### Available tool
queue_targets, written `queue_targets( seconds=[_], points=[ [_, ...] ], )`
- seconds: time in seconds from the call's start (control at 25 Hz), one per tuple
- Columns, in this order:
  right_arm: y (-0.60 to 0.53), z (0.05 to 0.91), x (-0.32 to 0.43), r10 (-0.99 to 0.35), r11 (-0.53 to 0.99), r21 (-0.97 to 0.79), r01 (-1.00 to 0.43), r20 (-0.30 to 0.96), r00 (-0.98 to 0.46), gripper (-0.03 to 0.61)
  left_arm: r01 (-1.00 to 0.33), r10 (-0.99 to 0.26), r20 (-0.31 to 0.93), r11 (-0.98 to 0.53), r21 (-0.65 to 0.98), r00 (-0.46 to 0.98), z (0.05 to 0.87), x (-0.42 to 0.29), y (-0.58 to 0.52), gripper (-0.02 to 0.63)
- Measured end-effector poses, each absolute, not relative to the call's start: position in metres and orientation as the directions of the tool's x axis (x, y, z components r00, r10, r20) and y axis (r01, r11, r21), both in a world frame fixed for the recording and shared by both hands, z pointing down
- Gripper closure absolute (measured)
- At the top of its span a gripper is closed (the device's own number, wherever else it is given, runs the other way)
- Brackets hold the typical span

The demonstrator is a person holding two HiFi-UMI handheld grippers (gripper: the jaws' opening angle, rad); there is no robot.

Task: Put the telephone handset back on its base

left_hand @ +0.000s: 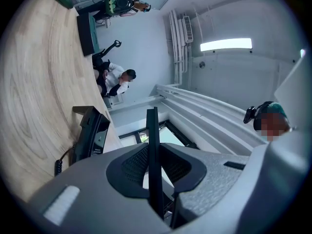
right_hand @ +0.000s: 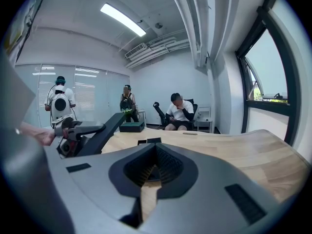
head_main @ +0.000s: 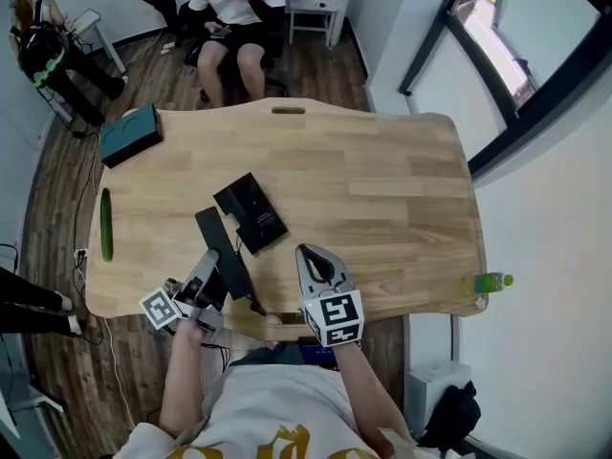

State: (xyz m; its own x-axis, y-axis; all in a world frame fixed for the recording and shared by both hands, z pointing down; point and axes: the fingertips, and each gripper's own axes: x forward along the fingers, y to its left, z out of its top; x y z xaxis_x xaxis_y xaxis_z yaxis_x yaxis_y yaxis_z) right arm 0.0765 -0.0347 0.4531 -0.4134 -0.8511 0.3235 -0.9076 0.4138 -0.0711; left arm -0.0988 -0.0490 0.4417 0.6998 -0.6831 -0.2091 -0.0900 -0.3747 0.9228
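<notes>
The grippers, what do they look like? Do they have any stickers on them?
The left gripper and right gripper are both smooth grey shells with black ribbed pads inside. Each carries a white cube covered with black square markers. The person wears a white short-sleeved T-shirt with yellow lettering.

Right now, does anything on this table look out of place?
Yes. The handset is off its base, clamped edge-on in the left gripper beside it. A cucumber lies near the table's left edge and a green bottle perches at its right edge: odd company for a phone.
</notes>
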Motion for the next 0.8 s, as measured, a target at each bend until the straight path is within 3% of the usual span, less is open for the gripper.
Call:
queue_targets(
  seconds=[0.8],
  points=[
    [-0.070,0.445,0.051,-0.830,0.474,-0.061,-0.878,0.302,-0.469,0.574,-0.086,-0.710,-0.221,-0.369,0.926,0.668,0.441,-0.110,-0.075,0.541]
  ],
)
